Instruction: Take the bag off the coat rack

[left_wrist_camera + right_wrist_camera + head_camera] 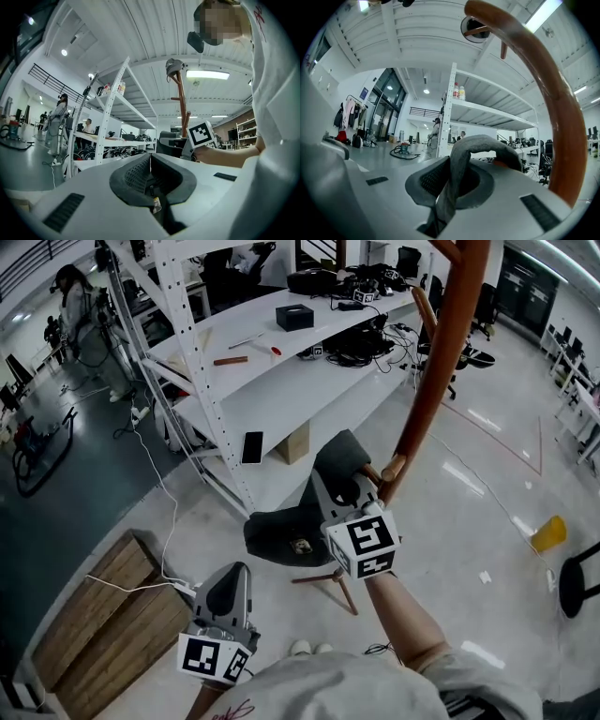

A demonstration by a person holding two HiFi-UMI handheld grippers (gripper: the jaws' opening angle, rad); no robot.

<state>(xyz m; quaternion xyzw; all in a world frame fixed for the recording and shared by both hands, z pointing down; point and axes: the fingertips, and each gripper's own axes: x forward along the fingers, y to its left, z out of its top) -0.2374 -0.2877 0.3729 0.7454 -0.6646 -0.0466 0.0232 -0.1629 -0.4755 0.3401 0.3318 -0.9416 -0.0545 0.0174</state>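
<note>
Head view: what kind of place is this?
Probably a lab or workshop hall: white metal shelving holding tangled cables, a glossy floor, and a wooden pallet lying on it.

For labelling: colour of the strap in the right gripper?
Grey strap; best in right gripper view.

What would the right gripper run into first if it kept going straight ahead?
Probably the coat rack's wooden peg, just behind the bag strap that the right gripper is shut on; depth is hard to judge.
</note>
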